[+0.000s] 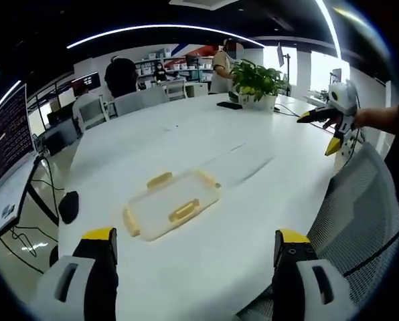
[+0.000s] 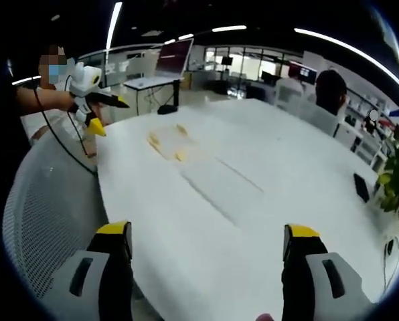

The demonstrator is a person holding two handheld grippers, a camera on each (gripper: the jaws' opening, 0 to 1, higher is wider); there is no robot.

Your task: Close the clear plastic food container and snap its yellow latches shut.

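The clear container (image 1: 169,206) lies flat on the white table (image 1: 253,167), just ahead of the left gripper (image 1: 196,251) at twelve o'clock, yellow latches (image 1: 184,210) splayed outward (so probably unsnapped). Both the left and right gripper (image 2: 209,247) hang with jaws wide apart, empty, well short of it, likely squaring up for the approach.

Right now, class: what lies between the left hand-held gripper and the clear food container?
Only bare white table, seen in the left gripper view, separates the left hand-held gripper from the container.
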